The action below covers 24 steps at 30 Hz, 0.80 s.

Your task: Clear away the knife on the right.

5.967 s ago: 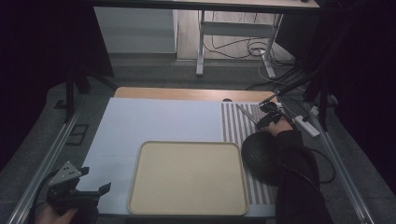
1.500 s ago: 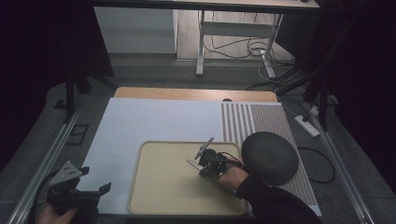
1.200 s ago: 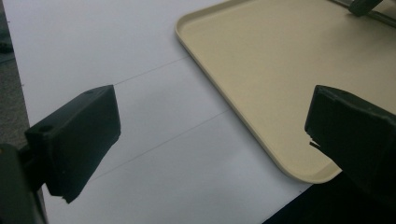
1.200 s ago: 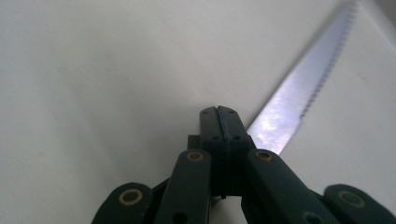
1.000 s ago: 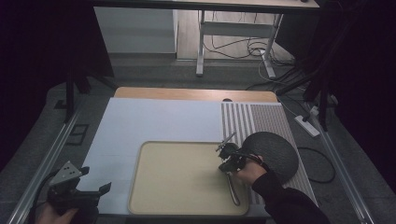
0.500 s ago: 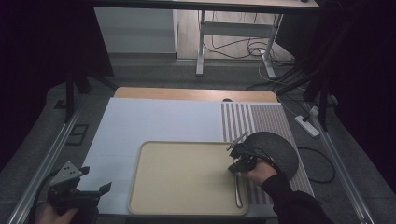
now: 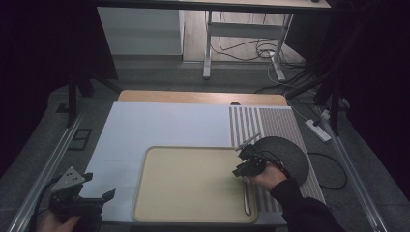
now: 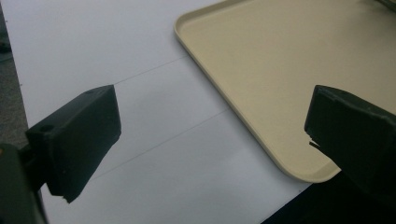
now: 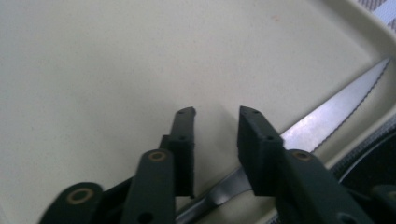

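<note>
A table knife [image 7: 247, 195] lies flat on the beige tray [image 7: 188, 186], along its right edge, its long axis running from the near side of the table to the far side in the high view. In the right gripper view the serrated blade [image 9: 336, 109] points away toward the tray's far right corner, while the handle passes under the right gripper [image 9: 215, 116], just below the tips. The jaws of that gripper have just been opening: they stand a little apart, and their pads touch nothing; the knife lies beneath them, not between them, and looks set down.

In the high view the right gripper [image 7: 245, 164] hovers over the far end of the knife, the hand [image 7: 268, 175] behind it, beside a dark round plate [image 7: 287, 154] that rests on the striped mat [image 7: 270, 123] just right of the tray. The knife thus lies directly under this gripper and in line with it, so the right hand is by far the nearer; any further move on the knife would fall to it.

The left gripper [image 7: 80, 193] sits well apart at the table's near left corner, over the white sheet [image 7: 154, 125]. Its jaws are spread wide with nothing between them; the left gripper view shows the tray's rim [image 8: 243, 126] running past them.
</note>
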Tool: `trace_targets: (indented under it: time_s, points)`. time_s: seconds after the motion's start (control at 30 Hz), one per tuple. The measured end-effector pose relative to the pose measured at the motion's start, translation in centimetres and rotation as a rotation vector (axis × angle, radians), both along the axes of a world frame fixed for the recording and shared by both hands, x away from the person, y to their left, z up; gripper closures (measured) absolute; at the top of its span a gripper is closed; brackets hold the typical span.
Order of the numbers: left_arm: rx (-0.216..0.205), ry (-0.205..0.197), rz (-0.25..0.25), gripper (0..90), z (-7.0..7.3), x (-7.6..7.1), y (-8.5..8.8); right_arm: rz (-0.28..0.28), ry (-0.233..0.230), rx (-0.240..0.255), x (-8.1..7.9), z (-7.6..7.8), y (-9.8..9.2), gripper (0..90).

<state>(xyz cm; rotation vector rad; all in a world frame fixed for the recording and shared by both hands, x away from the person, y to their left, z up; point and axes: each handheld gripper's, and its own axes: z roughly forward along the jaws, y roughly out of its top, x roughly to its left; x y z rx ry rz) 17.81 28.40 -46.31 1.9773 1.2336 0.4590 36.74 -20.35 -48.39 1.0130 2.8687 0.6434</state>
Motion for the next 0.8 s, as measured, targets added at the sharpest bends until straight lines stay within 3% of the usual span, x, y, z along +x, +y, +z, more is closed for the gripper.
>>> trace_targets:
  time_s: [0.37,0.47,0.57,0.8]
  points:
    - [-0.001,0.0,-0.002,3.4,0.0,0.1,0.0,-0.012,-0.053,0.024,-0.3,0.8,0.6,41.0]
    - [-0.002,0.0,0.0,3.4,0.0,0.0,0.0,0.001,-0.09,0.023,-0.6,1.2,0.7,30.0]
    - [-0.002,0.0,0.0,3.4,0.0,0.0,0.0,0.006,-0.128,0.015,-0.7,1.4,0.7,25.1]
    - [-0.002,-0.001,0.001,3.4,0.0,0.0,0.0,-0.009,-0.112,0.074,-1.3,1.8,-0.1,12.2]
